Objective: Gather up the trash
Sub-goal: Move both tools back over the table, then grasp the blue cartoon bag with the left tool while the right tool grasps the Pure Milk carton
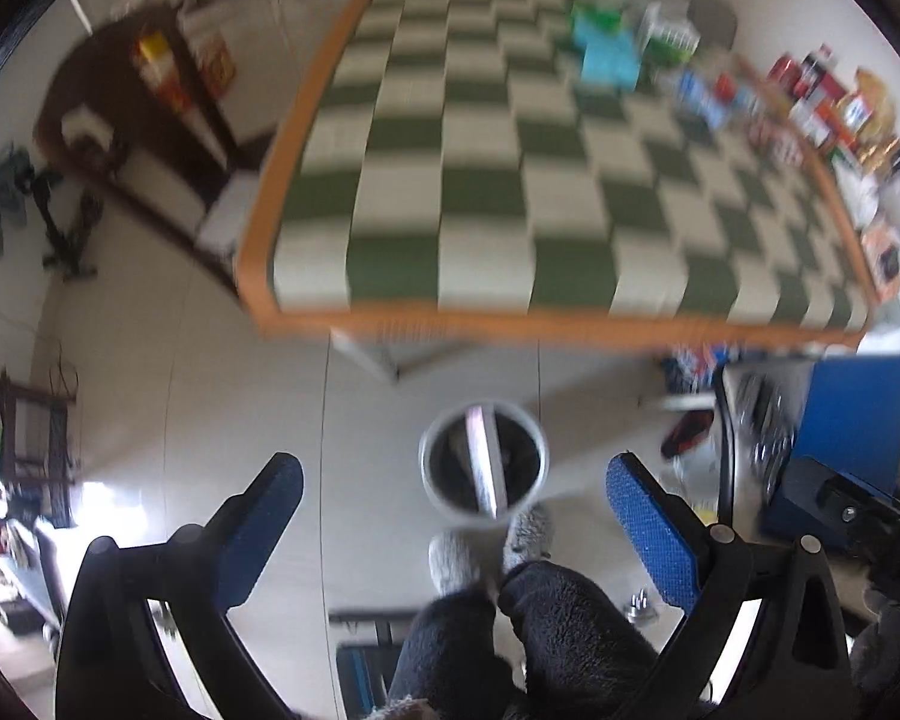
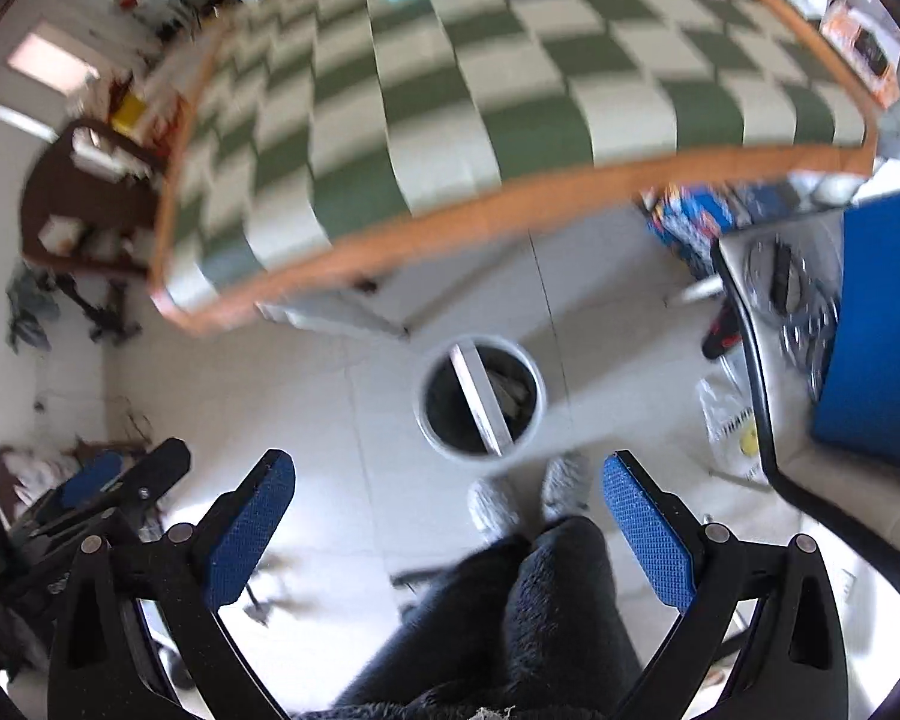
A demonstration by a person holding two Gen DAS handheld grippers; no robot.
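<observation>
A round white trash bin (image 1: 483, 462) with a dark liner and a white bar across its mouth stands on the tiled floor in front of the table; it also shows in the right wrist view (image 2: 480, 399). My left gripper (image 1: 453, 474) is open and empty, held above the floor near the bin. My right gripper (image 2: 450, 468) is open and empty, also above the floor beside the bin. A table with a green-and-white checked cloth (image 1: 510, 180) carries blurred packets and a teal item (image 1: 609, 57) at its far end.
The person's dark trousers and grey slippers (image 2: 561, 480) are just behind the bin. A blue panel and a chair frame (image 2: 750, 348) stand at the right. A dark wooden chair (image 1: 126, 114) is left of the table. Jars and boxes line the table's right edge (image 1: 828, 108).
</observation>
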